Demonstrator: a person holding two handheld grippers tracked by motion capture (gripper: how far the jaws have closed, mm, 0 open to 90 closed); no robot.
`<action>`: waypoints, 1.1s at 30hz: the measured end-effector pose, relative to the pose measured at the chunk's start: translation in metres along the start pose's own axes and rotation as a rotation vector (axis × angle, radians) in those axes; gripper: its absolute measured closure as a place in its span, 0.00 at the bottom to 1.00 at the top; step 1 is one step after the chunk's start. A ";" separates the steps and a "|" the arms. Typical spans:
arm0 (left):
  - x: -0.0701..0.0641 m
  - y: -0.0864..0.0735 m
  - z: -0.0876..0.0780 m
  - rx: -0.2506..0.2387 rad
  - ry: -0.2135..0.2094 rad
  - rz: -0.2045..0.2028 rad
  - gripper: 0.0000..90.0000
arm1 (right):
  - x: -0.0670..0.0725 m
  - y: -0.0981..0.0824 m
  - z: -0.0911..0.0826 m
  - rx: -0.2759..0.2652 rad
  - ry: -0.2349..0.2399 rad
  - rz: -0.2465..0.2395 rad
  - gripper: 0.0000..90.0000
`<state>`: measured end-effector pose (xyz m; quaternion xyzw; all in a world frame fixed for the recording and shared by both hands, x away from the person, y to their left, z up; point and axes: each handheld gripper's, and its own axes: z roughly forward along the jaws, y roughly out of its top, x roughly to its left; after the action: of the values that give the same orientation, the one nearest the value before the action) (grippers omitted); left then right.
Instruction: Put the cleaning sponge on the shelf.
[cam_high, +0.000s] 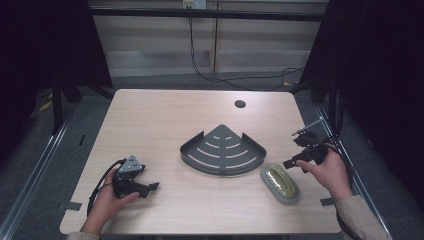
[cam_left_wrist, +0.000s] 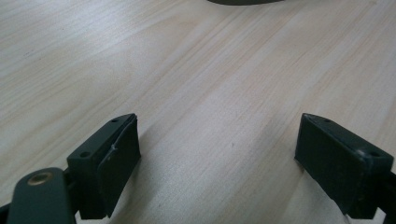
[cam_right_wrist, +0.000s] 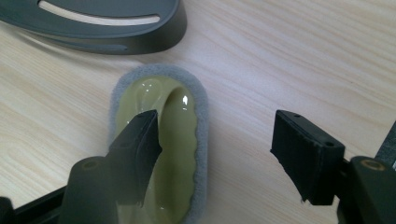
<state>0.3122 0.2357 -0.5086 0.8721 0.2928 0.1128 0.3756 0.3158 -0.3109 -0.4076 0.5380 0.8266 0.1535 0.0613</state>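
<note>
While my right gripper (cam_right_wrist: 217, 156) stands wide open above the scrubber (cam_right_wrist: 159, 144), gripping nothing, no pick is made.
Scrubber lies on the table (cam_high: 150, 115) just beside the corner rack (cam_high: 223, 150); my left gripper (cam_left_wrist: 217, 158) rests open, empty. Grasp and placement remain.

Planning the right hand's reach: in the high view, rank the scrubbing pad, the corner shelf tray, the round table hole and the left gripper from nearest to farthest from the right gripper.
From the right gripper:
1. Scrubbing pad, just below and to its left, near the table's front edge.
2. Corner shelf tray, at the table's middle.
3. Round table hole, toward the far edge.
4. Left gripper, across the table at front left.
</note>
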 end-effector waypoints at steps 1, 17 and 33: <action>0.000 0.000 0.000 0.000 0.000 0.000 0.15 | 0.002 0.000 0.000 -0.002 0.000 -0.001 0.36; 0.000 0.000 0.000 0.000 0.000 0.000 0.15 | 0.020 0.005 0.004 0.048 0.026 -0.050 0.43; 0.000 0.000 0.000 0.000 0.000 0.000 0.15 | 0.030 0.002 0.011 0.096 0.049 -0.069 0.50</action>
<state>0.3122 0.2357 -0.5086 0.8721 0.2928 0.1126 0.3756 0.3073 -0.2807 -0.4152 0.5075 0.8523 0.1246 0.0202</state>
